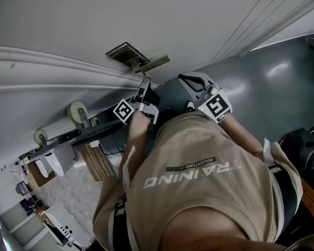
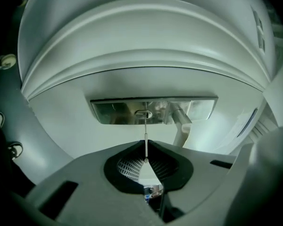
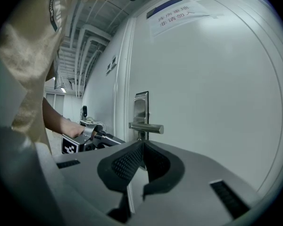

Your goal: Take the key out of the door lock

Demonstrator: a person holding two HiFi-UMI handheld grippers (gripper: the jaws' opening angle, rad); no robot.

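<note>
The steel lock plate (image 2: 153, 111) sits on the white door (image 2: 132, 41), with its lever handle (image 2: 181, 122) to the right. A thin key (image 2: 145, 135), seen edge-on, runs from the keyhole straight back into my left gripper (image 2: 145, 145), which is shut on it. In the head view the left gripper (image 1: 142, 93) reaches up at the lock plate (image 1: 126, 53) under the handle (image 1: 153, 63). My right gripper (image 3: 142, 146) is shut on nothing and hangs back from the door; its view shows the handle (image 3: 146, 127) and the left gripper (image 3: 92, 136) at the lock.
The person's tan shirt (image 1: 199, 182) fills the lower part of the head view. A grey floor (image 1: 261, 82) lies to the right of the door. A paper notice (image 3: 172, 12) is stuck high on the door. A room with furniture (image 1: 36, 192) shows at the lower left.
</note>
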